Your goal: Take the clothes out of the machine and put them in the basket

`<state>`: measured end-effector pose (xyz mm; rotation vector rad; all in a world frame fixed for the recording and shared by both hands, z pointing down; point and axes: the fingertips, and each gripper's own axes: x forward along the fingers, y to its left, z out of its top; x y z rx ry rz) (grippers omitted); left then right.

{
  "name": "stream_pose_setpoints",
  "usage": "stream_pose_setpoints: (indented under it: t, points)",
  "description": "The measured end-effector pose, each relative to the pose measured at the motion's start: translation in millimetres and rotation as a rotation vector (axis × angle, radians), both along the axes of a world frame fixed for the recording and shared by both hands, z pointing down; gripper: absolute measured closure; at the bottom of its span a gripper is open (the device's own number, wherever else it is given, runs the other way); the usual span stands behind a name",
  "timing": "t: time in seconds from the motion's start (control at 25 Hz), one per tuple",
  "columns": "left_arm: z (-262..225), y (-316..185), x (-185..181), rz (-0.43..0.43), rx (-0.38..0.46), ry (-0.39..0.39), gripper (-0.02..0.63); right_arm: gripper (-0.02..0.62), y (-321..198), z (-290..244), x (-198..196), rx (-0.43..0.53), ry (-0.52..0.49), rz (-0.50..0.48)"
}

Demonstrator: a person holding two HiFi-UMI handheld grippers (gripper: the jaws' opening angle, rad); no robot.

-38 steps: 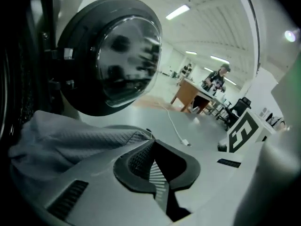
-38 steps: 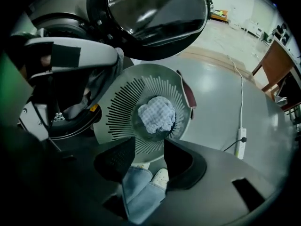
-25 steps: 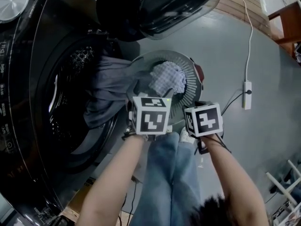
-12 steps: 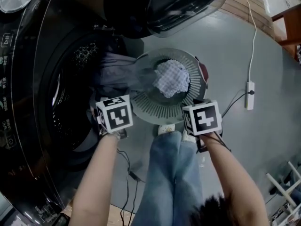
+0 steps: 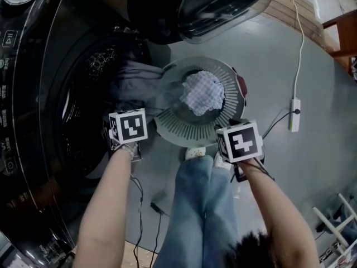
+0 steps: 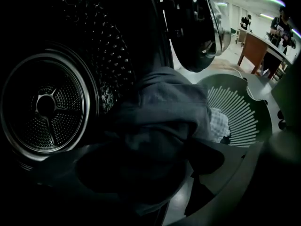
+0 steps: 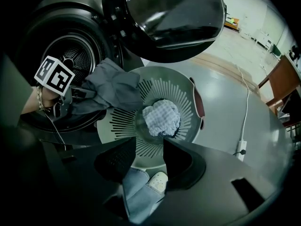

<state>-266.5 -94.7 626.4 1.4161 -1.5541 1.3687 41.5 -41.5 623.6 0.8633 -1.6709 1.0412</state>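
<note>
A grey garment (image 5: 136, 82) hangs out of the machine's drum (image 6: 47, 105) and drapes over the rim of the round slatted basket (image 5: 167, 130) on the floor. A checked cloth (image 5: 202, 92) lies in the basket's middle. My left gripper (image 6: 153, 161) is at the drum's mouth, its marker cube (image 5: 128, 126) over the garment's lower folds. Its jaws stand wide apart with the grey cloth (image 6: 164, 107) before them, not pinched. My right gripper (image 7: 149, 149) hangs open and empty above the basket's near rim (image 7: 122, 126), with jeans and a shoe showing through the gap.
The machine's round door (image 5: 201, 7) stands open above the basket. A power strip (image 5: 294, 113) with a white cable lies on the grey floor at the right. The person's legs (image 5: 201, 205) stand just behind the basket. Wooden furniture (image 5: 343, 32) sits far right.
My left gripper has swung left from the basket's near rim to the machine's opening. The right gripper has stayed put. The grey garment still bridges drum and basket.
</note>
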Motion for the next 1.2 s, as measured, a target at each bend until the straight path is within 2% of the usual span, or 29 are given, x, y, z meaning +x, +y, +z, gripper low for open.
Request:
stream_pose_setpoints:
  t: [0.04, 0.08, 0.12, 0.28, 0.4, 0.64, 0.84, 1.04, 1.2]
  points:
    - [-1.4, 1.4, 2.6, -0.005, 0.001, 0.010, 0.237, 0.411, 0.6, -0.1, -0.3, 0.001, 0.002, -0.009]
    - [-4.6, 2.1, 5.6, -0.007, 0.014, 0.015, 0.454, 0.411, 1.1, -0.2, -0.7, 0.002, 0.003, -0.014]
    - [-8.8, 2.1, 8.7, -0.010, 0.035, 0.017, 0.552, 0.411, 1.2, -0.2, -1.4, 0.004, 0.003, -0.015]
    - [-18.8, 6.6, 26.2, -0.046, 0.076, 0.093, 0.561, 0.413, -1.2, -1.4, -6.0, 0.011, -0.015, 0.014]
    - [-22.7, 7.1, 48.3, -0.035, 0.093, 0.172, 0.561, 0.413, -1.4, -1.5, -5.6, 0.011, -0.022, 0.036]
    - [-30.5, 1.2, 133.2, 0.100, 0.106, 0.426, 0.561, 0.413, 0.8, -0.7, -1.8, 0.008, -0.025, 0.071]
    - [-43.9, 2.7, 187.8, 0.125, 0.107, 0.637, 0.563, 0.416, 0.1, -0.5, 4.5, 0.010, -0.022, 0.091]
    - [-49.2, 5.4, 204.0, 0.107, 0.117, 0.723, 0.563, 0.419, -4.1, 0.9, 8.8, 0.007, -0.029, 0.123]
    - [-57.2, 2.0, 223.8, 0.134, 0.133, 0.785, 0.563, 0.419, -6.0, 2.7, 10.2, 0.006, -0.031, 0.131]
